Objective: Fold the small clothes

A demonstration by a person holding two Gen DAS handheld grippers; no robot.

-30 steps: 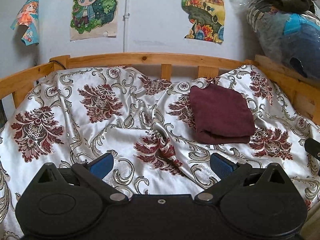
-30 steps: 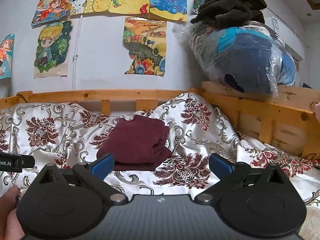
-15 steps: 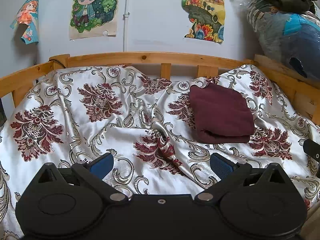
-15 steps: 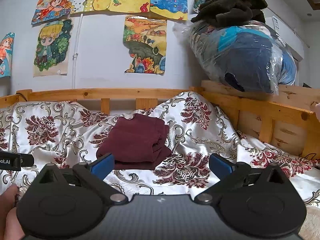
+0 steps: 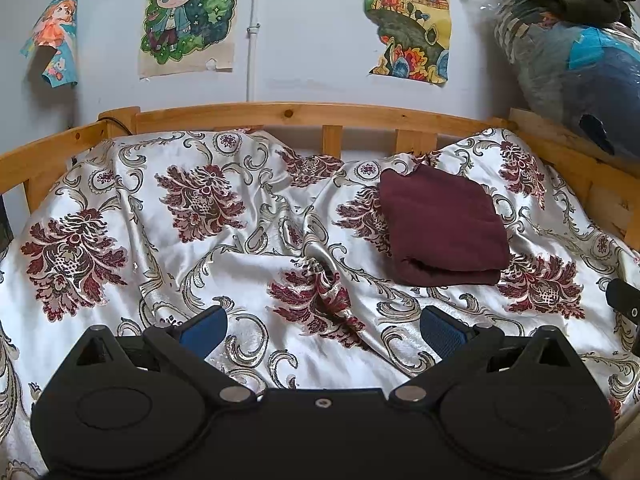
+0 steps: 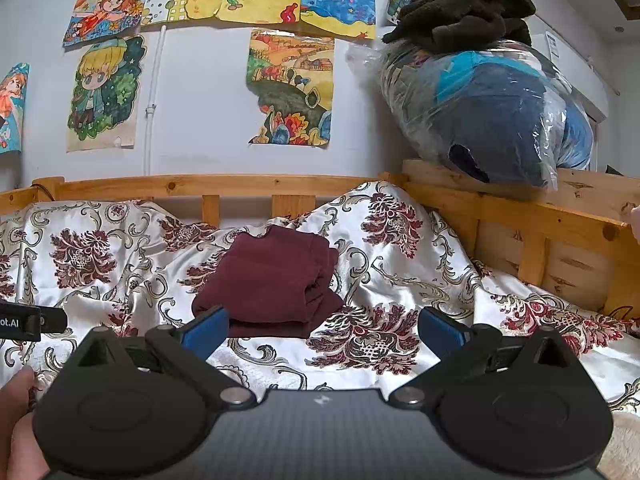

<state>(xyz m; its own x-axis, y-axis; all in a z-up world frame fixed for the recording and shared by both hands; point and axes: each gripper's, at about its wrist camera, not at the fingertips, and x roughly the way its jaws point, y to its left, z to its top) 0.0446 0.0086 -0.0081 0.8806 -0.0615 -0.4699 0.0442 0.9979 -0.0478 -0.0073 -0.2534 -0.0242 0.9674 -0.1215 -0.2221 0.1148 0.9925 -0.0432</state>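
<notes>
A dark maroon garment (image 5: 442, 226) lies folded into a compact rectangle on the floral satin bedspread (image 5: 224, 248), toward the back right. In the right wrist view the same maroon garment (image 6: 272, 280) sits just ahead and slightly left of centre. My left gripper (image 5: 322, 330) is open, its blue pads spread wide over bare bedspread, well short of the garment and to its left. My right gripper (image 6: 322, 330) is also open and empty, hovering just in front of the garment's near edge.
A wooden bed rail (image 5: 304, 114) runs along the back and the right side (image 6: 520, 216). A plastic-wrapped blue bundle (image 6: 492, 116) with dark clothing (image 6: 464, 12) on top rests on the right rail. Paper drawings hang on the wall. A hand (image 6: 16, 404) shows at lower left.
Almost nothing differs; both views have shifted very slightly, and the garment and both open grippers stay as they were.
</notes>
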